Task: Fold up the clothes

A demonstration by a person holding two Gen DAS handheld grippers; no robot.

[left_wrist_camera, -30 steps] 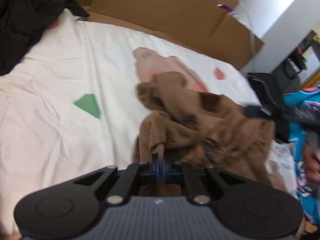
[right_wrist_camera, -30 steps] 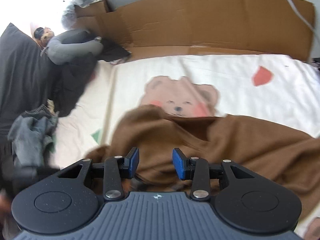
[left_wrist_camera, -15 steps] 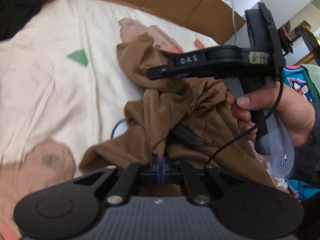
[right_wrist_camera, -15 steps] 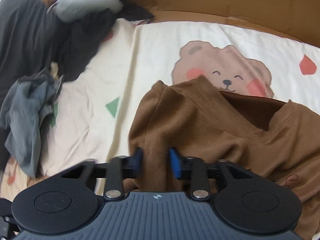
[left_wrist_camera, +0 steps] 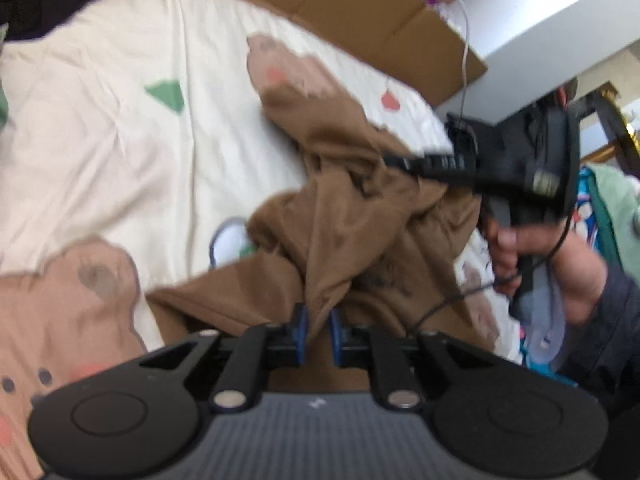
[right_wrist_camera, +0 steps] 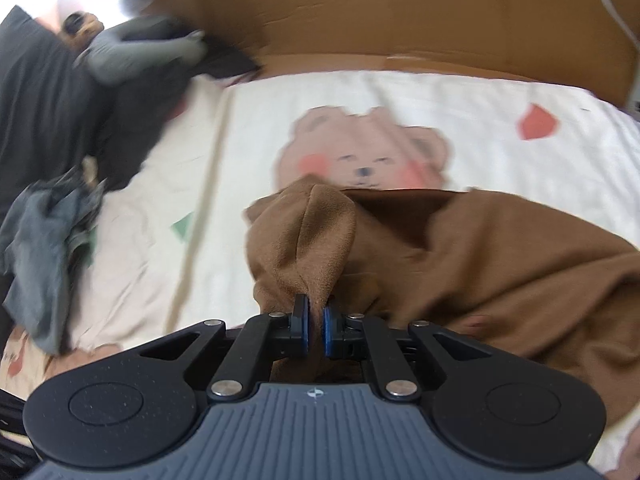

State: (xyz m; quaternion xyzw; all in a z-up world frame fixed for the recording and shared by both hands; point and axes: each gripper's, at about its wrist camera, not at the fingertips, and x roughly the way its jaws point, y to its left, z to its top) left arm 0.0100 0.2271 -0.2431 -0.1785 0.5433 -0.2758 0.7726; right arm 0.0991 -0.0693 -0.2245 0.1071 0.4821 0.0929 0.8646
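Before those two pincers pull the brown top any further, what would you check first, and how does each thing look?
1. Left gripper has cloth between its pads: ok, a fold of the brown top is pinched there.
2. Right gripper has a hold too: ok, jaws nearly closed on a bunched corner.
3. Top spread flat: not ok, it is crumpled and twisted between the two grips.
4. Which part each gripper holds, sleeve or hem: cannot tell.
5. Bedsheet free beyond the top: ok, bare print shows past it.
6. Dark clothes pile clear of the top: ok, it lies apart at the sheet's edge.
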